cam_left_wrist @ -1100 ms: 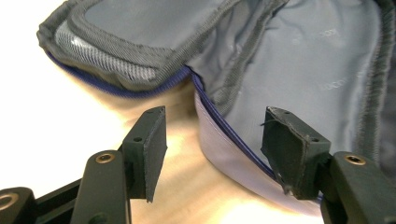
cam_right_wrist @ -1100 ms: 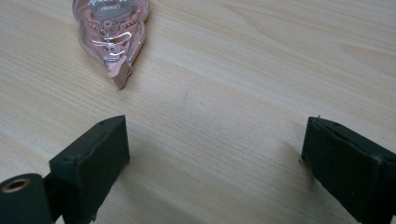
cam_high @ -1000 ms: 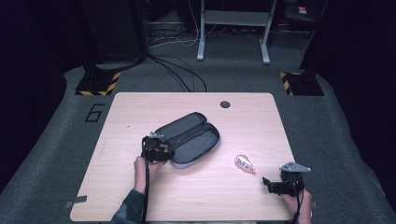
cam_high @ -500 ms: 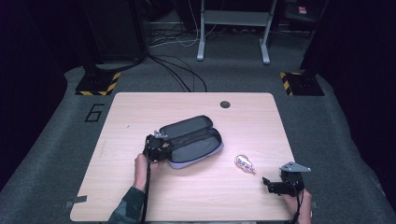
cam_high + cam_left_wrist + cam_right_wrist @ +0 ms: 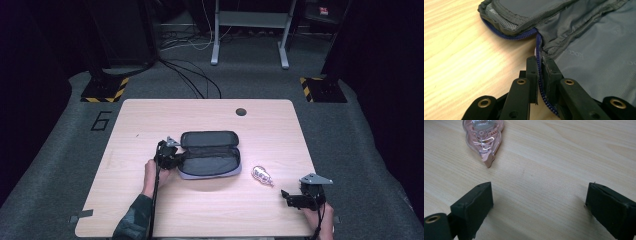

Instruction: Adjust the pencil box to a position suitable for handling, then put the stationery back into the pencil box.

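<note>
A grey zip pencil case (image 5: 210, 154) lies open on the wooden table (image 5: 150, 125), its lid folded back. My left gripper (image 5: 167, 155) is at the case's left end; its jaws have just been closing and now pinch the blue zipper edge (image 5: 539, 75) of the grey case (image 5: 594, 50). A pink correction-tape dispenser (image 5: 262, 175) lies to the right of the case. My right gripper (image 5: 295, 199) rests near the table's front right corner, its jaws wide apart over bare wood, with the pink dispenser (image 5: 484, 135) ahead of them and apart from them.
A round cable hole (image 5: 241, 111) sits near the table's far edge. Beyond the table are black cables (image 5: 192, 80), a desk frame (image 5: 250, 35) and striped floor markers (image 5: 107, 90) on grey carpet.
The pencil case's lid has swung open and the case now lies square to the table. My left gripper has closed on its left end. The right gripper has stayed put.
</note>
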The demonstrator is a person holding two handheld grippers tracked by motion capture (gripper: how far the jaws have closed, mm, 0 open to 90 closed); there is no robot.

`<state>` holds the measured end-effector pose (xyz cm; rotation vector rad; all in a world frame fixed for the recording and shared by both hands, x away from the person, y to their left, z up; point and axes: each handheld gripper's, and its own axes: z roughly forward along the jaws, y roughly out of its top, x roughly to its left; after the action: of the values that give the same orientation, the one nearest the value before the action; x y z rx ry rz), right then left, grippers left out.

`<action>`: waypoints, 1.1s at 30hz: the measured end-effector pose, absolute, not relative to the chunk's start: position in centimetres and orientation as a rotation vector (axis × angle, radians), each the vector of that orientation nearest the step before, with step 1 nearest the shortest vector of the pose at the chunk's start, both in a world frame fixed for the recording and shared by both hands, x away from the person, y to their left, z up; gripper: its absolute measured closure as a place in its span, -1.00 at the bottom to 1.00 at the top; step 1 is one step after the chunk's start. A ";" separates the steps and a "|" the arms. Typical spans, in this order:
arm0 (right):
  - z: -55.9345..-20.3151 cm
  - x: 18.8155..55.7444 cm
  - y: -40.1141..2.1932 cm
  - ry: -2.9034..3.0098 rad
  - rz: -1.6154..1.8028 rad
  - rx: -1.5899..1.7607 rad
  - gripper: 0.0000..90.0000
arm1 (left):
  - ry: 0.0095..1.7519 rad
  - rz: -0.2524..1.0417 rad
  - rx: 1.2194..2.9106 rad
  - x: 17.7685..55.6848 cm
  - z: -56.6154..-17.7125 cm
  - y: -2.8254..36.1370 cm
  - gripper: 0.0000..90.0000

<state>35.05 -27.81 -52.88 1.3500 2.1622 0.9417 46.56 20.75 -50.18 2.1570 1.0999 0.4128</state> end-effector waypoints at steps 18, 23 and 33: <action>-52.9 35.0 -27.8 2.160 0.940 1.352 -0.85 | 1.069 0.413 2.068 44.5 -47.6 21.1 -0.36; -52.9 35.0 -27.8 2.160 0.941 1.351 -0.85 | 1.096 0.459 2.061 43.3 -47.4 22.4 -0.63; -52.9 35.1 -27.8 2.161 0.941 1.350 -0.85 | 1.197 0.529 2.108 41.0 -48.8 26.4 -0.83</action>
<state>35.06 -27.79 -52.88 1.3505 2.1615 0.9410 40.97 26.41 -48.84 2.1080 1.1965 0.5295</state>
